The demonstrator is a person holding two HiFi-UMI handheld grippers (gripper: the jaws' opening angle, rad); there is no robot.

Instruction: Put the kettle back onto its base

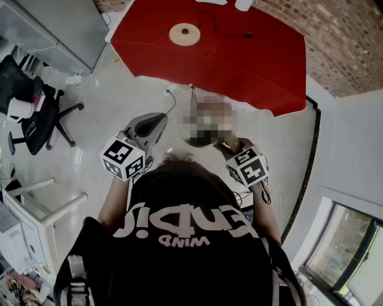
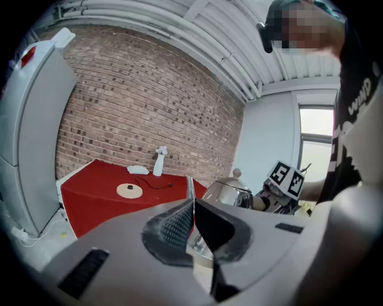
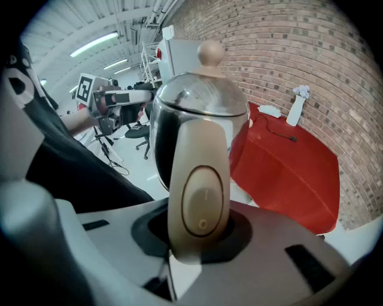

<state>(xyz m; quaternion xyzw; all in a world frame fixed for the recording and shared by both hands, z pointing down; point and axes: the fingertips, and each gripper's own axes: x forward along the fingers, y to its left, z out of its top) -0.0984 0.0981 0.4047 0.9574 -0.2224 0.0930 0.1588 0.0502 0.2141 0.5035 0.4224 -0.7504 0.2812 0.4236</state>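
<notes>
tee point(image 1: 179, 239): black, big white lettering
straps point(image 1: 75, 281): grey webbing, both shoulders
left gripper point(image 2: 192, 224): smooth grey shell, dark dotted pads point(image 2: 173, 230)
right gripper point(image 3: 200, 239): same grey
cubes point(image 1: 122, 158): white, black square markers

In the right gripper view, the kettle point(image 3: 200, 113) has a broad handle that fills the gap between the jaws of the right gripper point(image 3: 197, 242) and covers the pads, so we cannot see where they meet it. In the left gripper view, the left gripper point(image 2: 192, 224) hides the kettle's lower body. In the head view we make out little of the kettle, and the right gripper's jaws lie under its marker cube point(image 1: 248, 167). The top edge cuts off the red table point(image 1: 263, 66), along with two white items point(image 1: 243, 5) too small for us to name.
</notes>
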